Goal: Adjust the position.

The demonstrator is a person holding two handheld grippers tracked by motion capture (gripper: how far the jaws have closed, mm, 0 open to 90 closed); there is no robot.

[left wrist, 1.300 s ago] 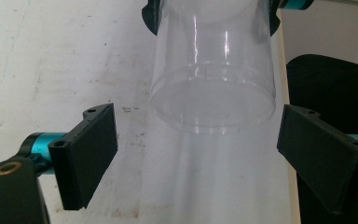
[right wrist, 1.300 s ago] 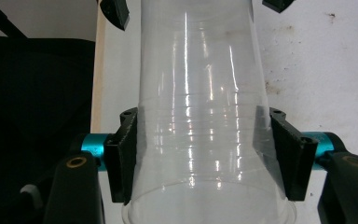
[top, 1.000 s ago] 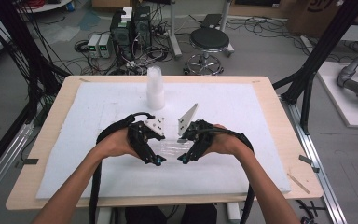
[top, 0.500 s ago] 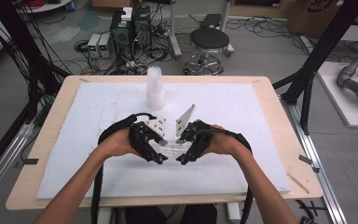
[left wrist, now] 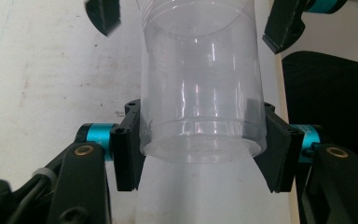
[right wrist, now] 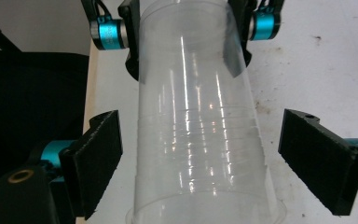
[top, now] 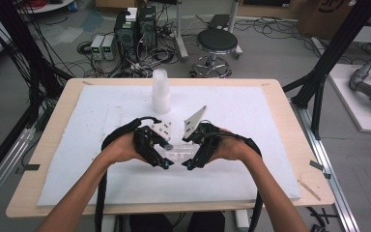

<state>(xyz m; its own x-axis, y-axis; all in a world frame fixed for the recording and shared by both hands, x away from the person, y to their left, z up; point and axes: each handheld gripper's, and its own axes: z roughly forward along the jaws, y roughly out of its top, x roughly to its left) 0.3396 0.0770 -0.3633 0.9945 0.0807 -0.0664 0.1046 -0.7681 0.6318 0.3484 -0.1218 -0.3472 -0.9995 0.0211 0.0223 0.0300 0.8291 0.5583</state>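
Little has shifted since the earlier frame: clear cup [left wrist: 200,93] is clamped at its base by left claw [left wrist: 200,149], right claw [right wrist: 214,158] wide around it, closing judged next.

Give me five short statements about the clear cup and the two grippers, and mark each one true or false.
1. The left gripper is clamped on the base end of the clear cup. True.
2. The right gripper squeezes the cup. False: its jaws stand open, with a gap on each side of the cup.
3. The cup is full of water. False: it looks empty.
4. A white stack of cups stands upright on the white mat, beyond the hands. True.
5. The held cup stands upright on the mat. False: it lies roughly level between the two grippers.
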